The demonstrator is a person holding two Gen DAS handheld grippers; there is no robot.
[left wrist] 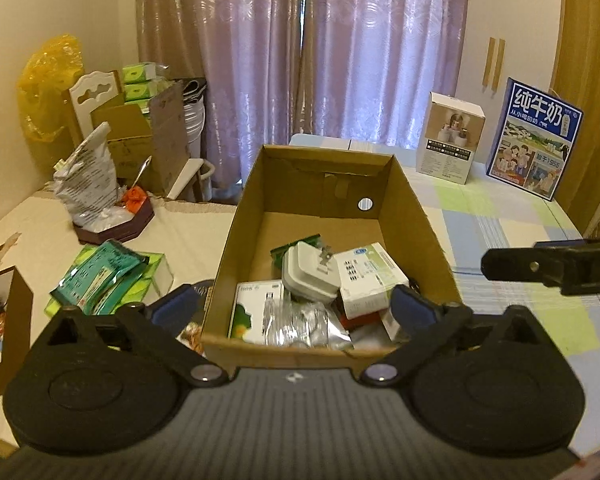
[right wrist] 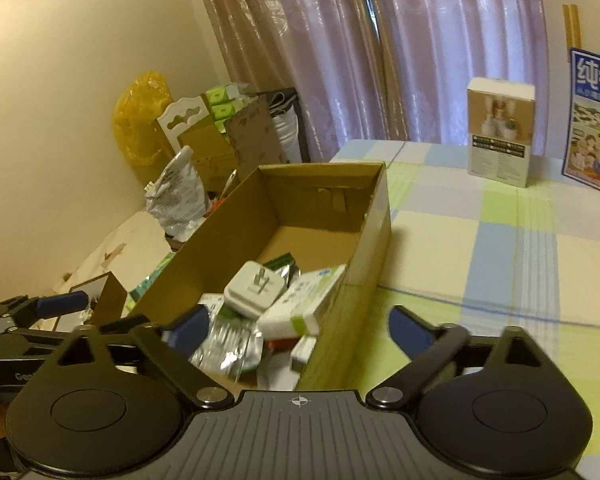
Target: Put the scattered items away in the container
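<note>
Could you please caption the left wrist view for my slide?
Open left claw faces a cardboard box holding a white charger.

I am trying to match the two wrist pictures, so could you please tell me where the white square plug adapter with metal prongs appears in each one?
Left wrist view: the white square plug adapter lies in the brown cardboard box, just below picture centre, atop the packets.
Right wrist view: the adapter sits left of centre, in the box's near end.
Shared landmark: the blue milk carton standing far right.

The blue milk carton [right wrist: 594, 120] runs off the right wrist view's edge. A foil packet [left wrist: 300, 322] hides whatever lies beneath it.
</note>
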